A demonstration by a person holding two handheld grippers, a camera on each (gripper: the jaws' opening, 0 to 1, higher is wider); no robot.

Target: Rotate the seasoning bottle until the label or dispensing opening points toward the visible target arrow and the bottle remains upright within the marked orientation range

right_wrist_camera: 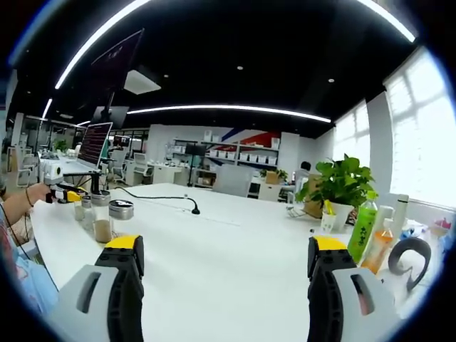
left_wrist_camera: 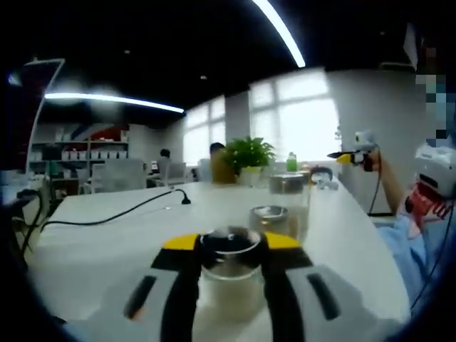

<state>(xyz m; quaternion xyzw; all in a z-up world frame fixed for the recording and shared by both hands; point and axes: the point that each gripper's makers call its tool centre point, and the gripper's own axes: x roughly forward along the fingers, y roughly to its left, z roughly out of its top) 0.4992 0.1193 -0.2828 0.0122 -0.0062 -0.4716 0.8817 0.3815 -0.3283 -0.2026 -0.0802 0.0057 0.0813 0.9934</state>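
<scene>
Item: seasoning bottle (left_wrist_camera: 229, 274), glass (likely slick, breakable), upright on the white table (left_wrist_camera: 114, 242); my left gripper (left_wrist_camera: 229, 251) pinches it below the cap. My right gripper (right_wrist_camera: 226, 265) spread, empty.

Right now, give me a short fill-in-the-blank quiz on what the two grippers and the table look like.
1. The left gripper is closed around a clear ____ with a metal lid.
2. The right gripper's jaws stand ____ with nothing between them.
3. A black ____ lies across the white table.
4. The potted plant has ____ leaves.

Missing words: bottle; open; cable; green
</scene>
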